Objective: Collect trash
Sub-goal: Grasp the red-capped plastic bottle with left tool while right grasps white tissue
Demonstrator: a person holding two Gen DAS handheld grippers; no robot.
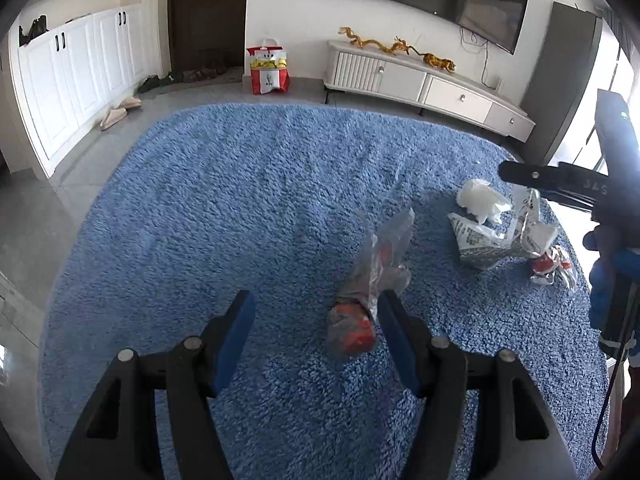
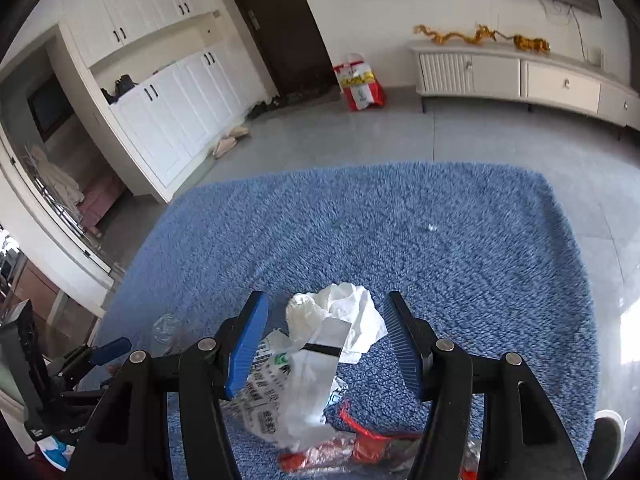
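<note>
With both jaws spread, the left gripper (image 1: 316, 320) should centre on the clear wrapper (image 1: 370, 280) before pinching, while the right gripper (image 2: 326, 332) lowers over the white tissue (image 2: 340, 316) on the blue rug (image 1: 240, 200).

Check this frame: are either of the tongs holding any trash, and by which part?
Neither holds anything. The left tongs are open, the clear wrapper loose beside one finger. The right tongs are open above the crumpled white paper, not clamping it.
</note>
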